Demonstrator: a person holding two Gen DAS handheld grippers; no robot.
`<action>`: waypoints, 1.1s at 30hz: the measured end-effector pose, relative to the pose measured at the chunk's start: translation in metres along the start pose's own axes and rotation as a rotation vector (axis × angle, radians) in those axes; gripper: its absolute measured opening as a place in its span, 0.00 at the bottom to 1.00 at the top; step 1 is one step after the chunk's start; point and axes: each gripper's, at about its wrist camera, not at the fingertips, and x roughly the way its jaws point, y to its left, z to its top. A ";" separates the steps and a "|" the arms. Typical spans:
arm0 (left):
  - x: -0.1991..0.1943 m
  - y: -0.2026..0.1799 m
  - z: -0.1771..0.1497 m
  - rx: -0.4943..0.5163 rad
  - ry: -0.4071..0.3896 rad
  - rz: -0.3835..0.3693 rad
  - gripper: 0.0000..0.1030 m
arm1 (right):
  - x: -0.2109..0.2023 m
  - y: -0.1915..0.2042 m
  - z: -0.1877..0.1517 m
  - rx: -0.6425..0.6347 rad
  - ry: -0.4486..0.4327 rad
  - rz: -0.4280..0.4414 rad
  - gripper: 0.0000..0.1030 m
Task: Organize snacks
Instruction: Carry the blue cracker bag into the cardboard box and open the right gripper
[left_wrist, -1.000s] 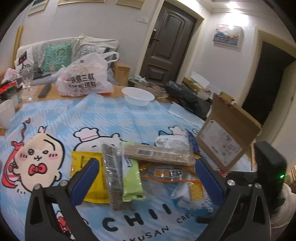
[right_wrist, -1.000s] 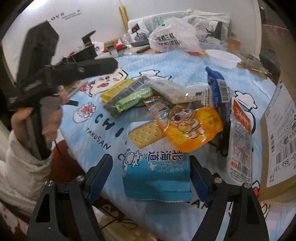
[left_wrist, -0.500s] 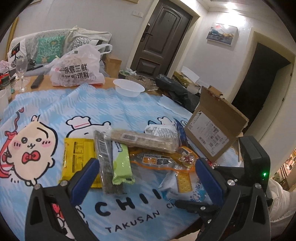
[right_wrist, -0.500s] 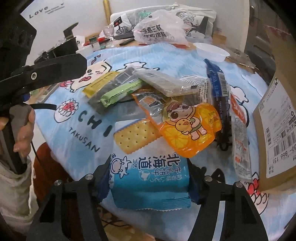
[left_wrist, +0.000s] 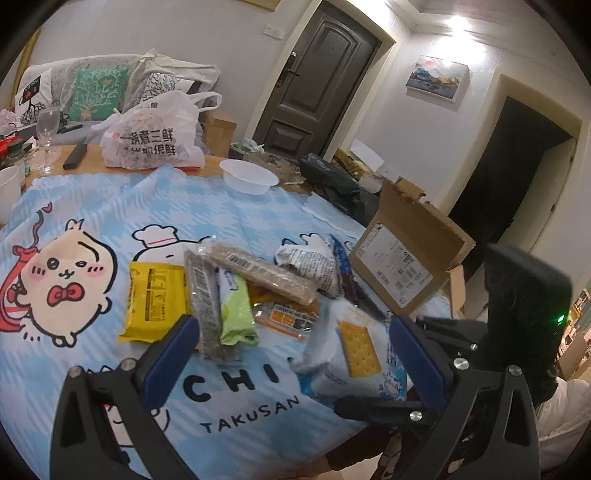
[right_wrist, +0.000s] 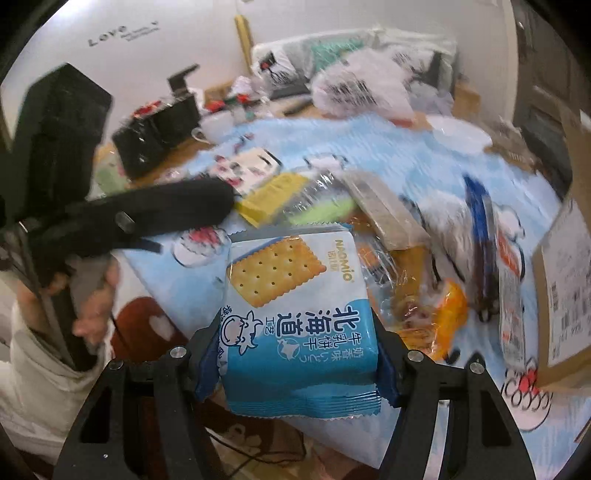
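Note:
My right gripper (right_wrist: 295, 365) is shut on a blue-and-white cracker packet (right_wrist: 295, 314) and holds it lifted above the table's near edge; it also shows in the left wrist view (left_wrist: 354, 350). My left gripper (left_wrist: 291, 354) is open and empty, hovering over the blue cartoon tablecloth (left_wrist: 110, 206). A pile of snacks lies in front of it: a yellow packet (left_wrist: 155, 299), a dark bar (left_wrist: 205, 295), a green packet (left_wrist: 236, 306), a long beige bar (left_wrist: 262, 273) and an orange packet (right_wrist: 424, 314).
An open cardboard box (left_wrist: 406, 258) stands at the table's right edge. A white bowl (left_wrist: 249, 179), a white plastic bag (left_wrist: 155, 136) and a wine glass (left_wrist: 47, 136) stand at the back. A long blue packet (right_wrist: 480, 229) lies by the box.
My right gripper has closed on the cracker packet and lifted it off the table toward me. My left gripper has drifted slightly and stays open.

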 end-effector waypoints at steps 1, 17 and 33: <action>-0.002 -0.001 0.002 -0.002 -0.005 -0.014 0.97 | -0.002 0.002 0.003 -0.011 -0.013 -0.002 0.61; -0.012 -0.074 0.079 0.061 -0.068 -0.233 0.49 | -0.094 0.003 0.052 -0.116 -0.365 -0.007 0.61; 0.130 -0.233 0.153 0.406 0.089 -0.201 0.46 | -0.181 -0.154 0.037 0.087 -0.427 -0.132 0.62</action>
